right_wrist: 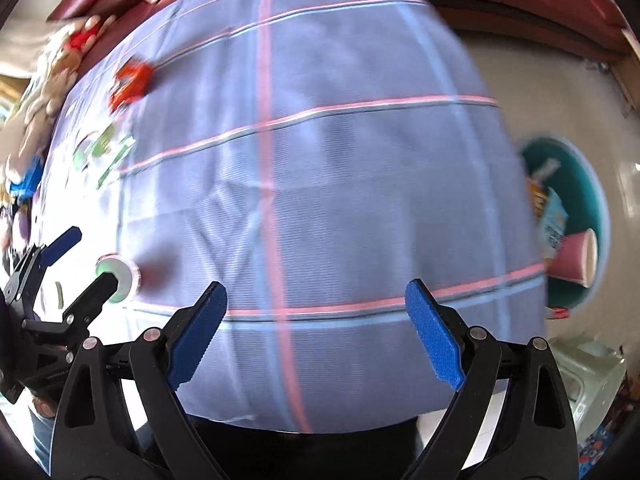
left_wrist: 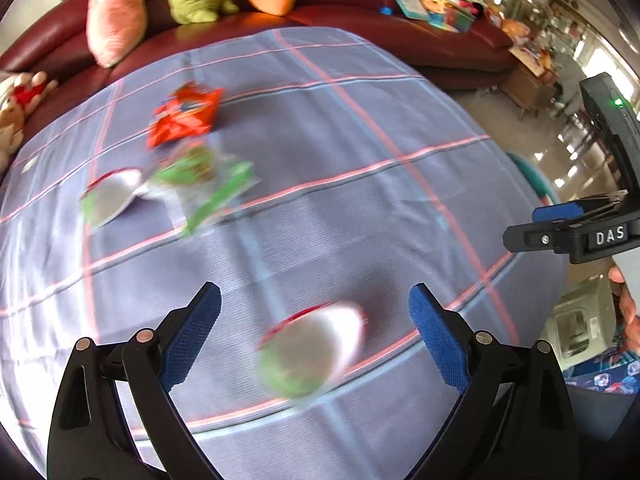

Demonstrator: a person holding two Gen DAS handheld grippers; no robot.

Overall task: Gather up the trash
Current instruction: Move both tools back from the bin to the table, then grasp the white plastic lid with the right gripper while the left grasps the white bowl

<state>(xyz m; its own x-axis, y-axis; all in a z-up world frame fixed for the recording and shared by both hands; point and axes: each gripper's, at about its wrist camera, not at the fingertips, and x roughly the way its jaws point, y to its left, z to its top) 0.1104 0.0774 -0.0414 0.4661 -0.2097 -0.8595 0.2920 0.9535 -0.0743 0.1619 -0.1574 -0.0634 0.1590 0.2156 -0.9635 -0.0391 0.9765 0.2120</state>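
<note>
On the lilac checked tablecloth (left_wrist: 360, 200) lies a blurred white and green cup lid (left_wrist: 312, 354), just ahead of my left gripper (left_wrist: 316, 308), whose blue pads stand wide apart with nothing between them. Further off lie a red snack wrapper (left_wrist: 184, 116), a green wrapper (left_wrist: 208, 184) and a second white and green lid (left_wrist: 110, 196). My right gripper (right_wrist: 316, 300) hangs open over bare cloth. In the right wrist view the left gripper (right_wrist: 80, 260) is at the far left over the cup lid (right_wrist: 120, 276). A teal bin (right_wrist: 576, 216) beside the table holds a pink cup and cartons.
A dark red sofa (left_wrist: 400, 36) with plush toys (left_wrist: 116, 12) and books (left_wrist: 436, 8) runs behind the table. The pale floor (right_wrist: 540, 92) lies to the right of the table. A pale green box (right_wrist: 588, 368) stands on the floor near the table's front right corner.
</note>
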